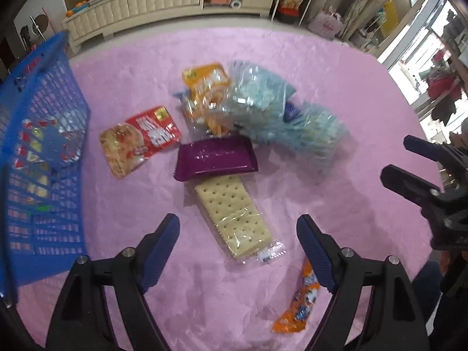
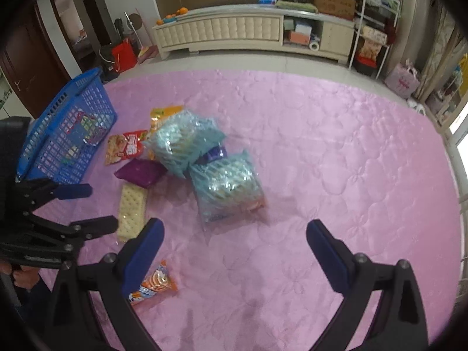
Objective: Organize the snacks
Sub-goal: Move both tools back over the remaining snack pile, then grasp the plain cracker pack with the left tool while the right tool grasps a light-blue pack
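Both tools are built alike: the left gripper [image 1: 238, 251] and right gripper [image 2: 235, 251] have black angular frames, silver pivot screws and ribbed dark-blue finger pads [image 1: 159, 251]. What appears to be a dark sleeve is partly seen at the frame edge.

Cream cabinet [image 2: 234, 33], oranges [image 2: 182, 10], red bag [image 2: 124, 55], dark door [image 2: 26, 67]

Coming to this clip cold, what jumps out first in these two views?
The pink quilted cover fills both views, with a heap of snacks on it: two pale blue bags piled together, and nearer the grippers a purple packet and a clear-wrapped cracker pack. A blue mesh basket stands at the left, already holding some packets. The left gripper and right gripper hang open over the cover, holding nothing.
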